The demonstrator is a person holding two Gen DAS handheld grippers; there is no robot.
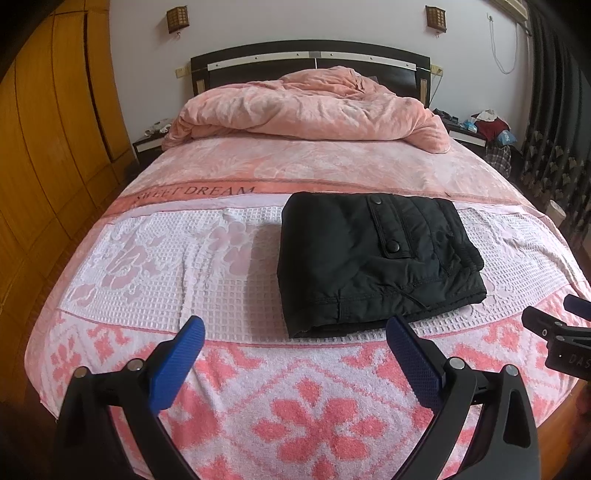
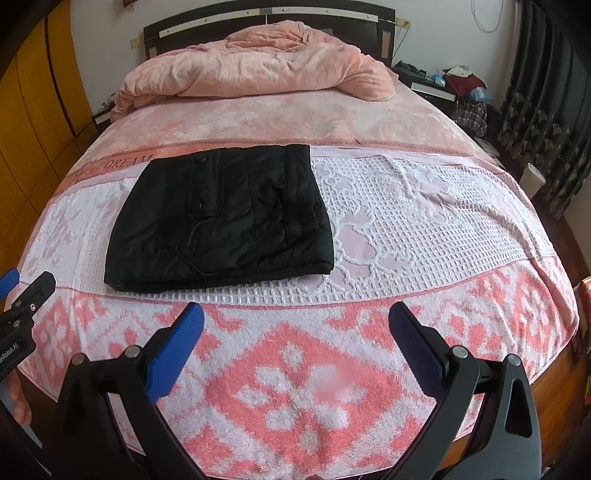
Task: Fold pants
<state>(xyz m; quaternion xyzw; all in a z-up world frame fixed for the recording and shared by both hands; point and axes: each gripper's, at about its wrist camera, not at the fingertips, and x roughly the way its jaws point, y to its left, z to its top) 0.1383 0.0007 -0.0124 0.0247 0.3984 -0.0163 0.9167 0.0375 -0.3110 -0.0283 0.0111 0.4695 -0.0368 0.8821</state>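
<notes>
Black pants folded into thick squarish bundle, quilted fabric, snap-button pocket flap on top, lying on white waffle-weave band of pink floral bedspread. Left gripper and right gripper both spread wide, holding nothing, short of bundle.

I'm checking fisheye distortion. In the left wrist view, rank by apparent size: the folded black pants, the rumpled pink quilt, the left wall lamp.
1. Pink quilt, though farther away.
2. Black pants.
3. Wall lamp, clearly the smallest.
</notes>
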